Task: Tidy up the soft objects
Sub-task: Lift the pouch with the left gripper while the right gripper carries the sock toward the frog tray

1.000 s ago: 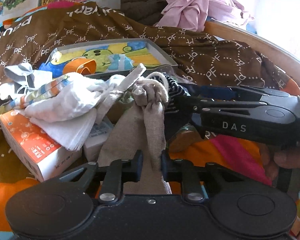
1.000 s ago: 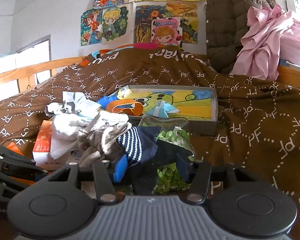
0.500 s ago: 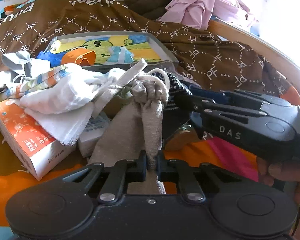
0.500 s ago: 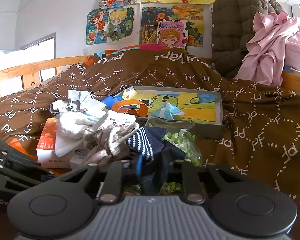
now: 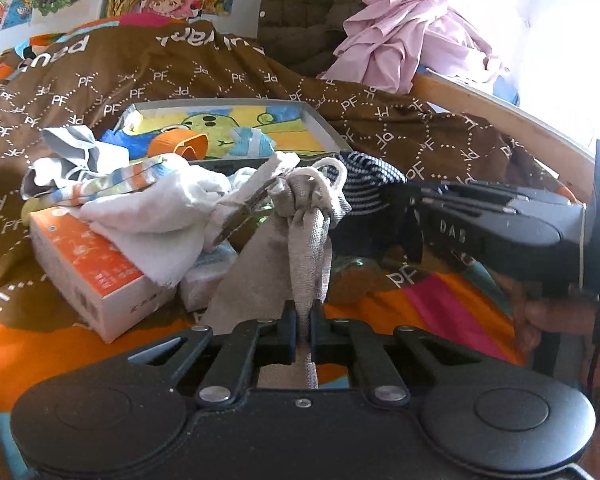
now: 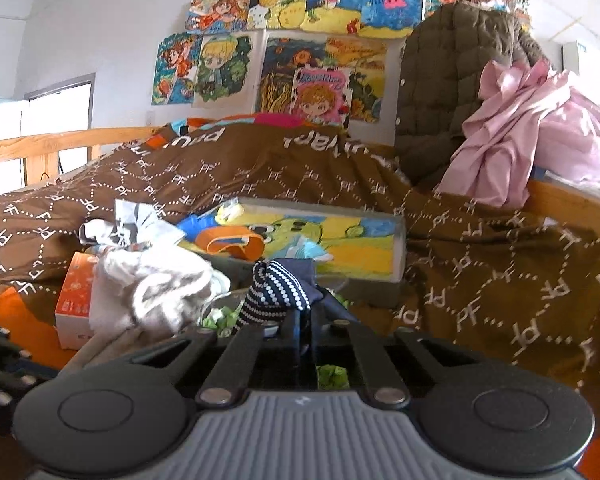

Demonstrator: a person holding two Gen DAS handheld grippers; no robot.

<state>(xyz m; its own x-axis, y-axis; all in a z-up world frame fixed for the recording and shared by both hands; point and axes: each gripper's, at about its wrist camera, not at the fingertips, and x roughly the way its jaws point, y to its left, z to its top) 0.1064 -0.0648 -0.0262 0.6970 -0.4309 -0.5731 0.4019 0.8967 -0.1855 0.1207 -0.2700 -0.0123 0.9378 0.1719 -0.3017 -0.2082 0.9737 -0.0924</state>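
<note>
A beige knit sock (image 5: 300, 248) rises from my left gripper (image 5: 303, 330), whose pads are shut on its lower end. Its bunched top meets a navy sock with a striped cuff (image 5: 363, 186). That navy sock (image 6: 278, 292) is pinched in my right gripper (image 6: 303, 330), which is shut on it. In the left wrist view the right gripper (image 5: 403, 216) reaches in from the right, with a hand behind it. A heap of white cloths and socks (image 5: 140, 200) lies on an orange and white box (image 5: 96, 276).
A grey tray with a cartoon picture (image 5: 311, 120) holds an orange strap (image 5: 180, 142) and blue bits. The bed carries a brown patterned blanket (image 6: 479, 260), with a wooden rail (image 5: 519, 120) at right. Pink clothing (image 6: 531, 148) and a quilted jacket (image 6: 451, 80) sit behind. A bag of green pieces (image 6: 331, 376) lies under the right gripper.
Both grippers closed: the left pinched down on the beige sock, the right shut on the navy sock. The left gripper shifted a little, pulling the beige sock more taut.
</note>
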